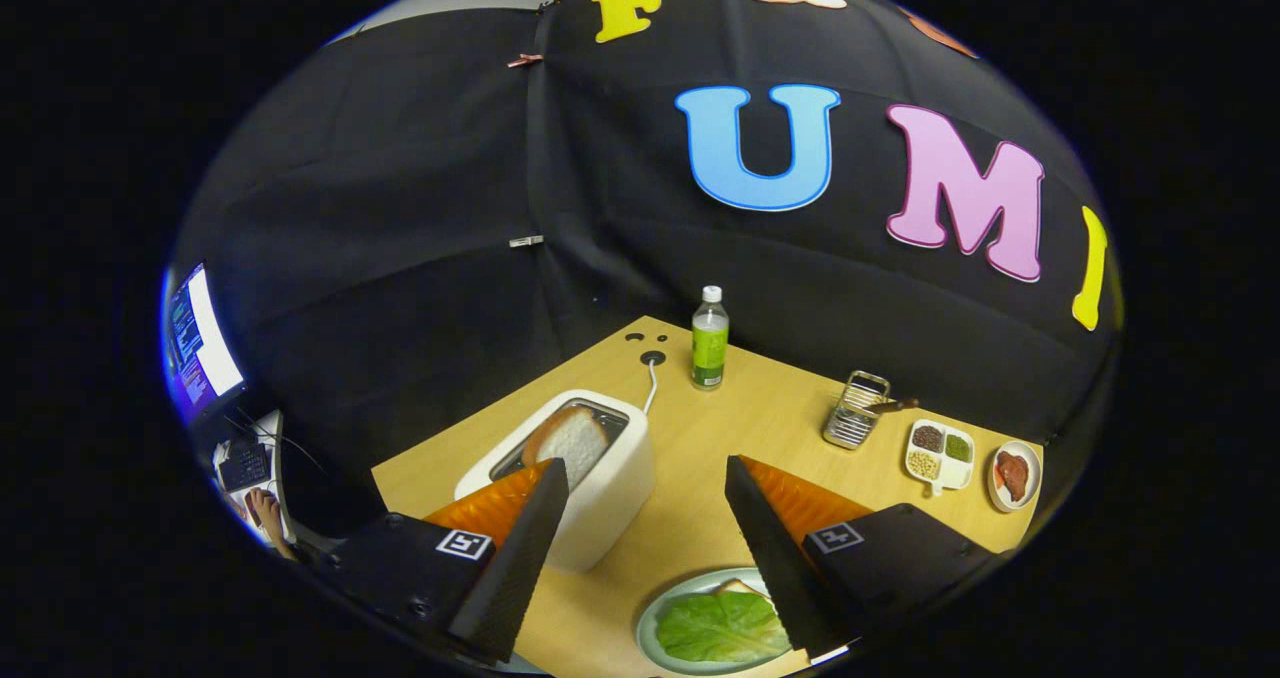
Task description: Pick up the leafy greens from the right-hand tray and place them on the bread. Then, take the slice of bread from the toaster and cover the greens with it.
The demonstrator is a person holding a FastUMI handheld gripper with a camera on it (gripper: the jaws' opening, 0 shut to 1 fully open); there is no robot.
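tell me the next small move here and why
Probably move the gripper forward and left toward the toaster and line the jaws up on the bread slice sticking out of its slot. The greens already lie on the plate, and the jaws are open and hold nothing.

Leafy greens hide most of the bread.

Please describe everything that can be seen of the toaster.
The toaster is a white, rounded box, plastic by its look, standing upright on the wooden table. A bread slice sticks up from its dark top slot. A white cord runs from its back. The open gripper has one finger overlapping its front.
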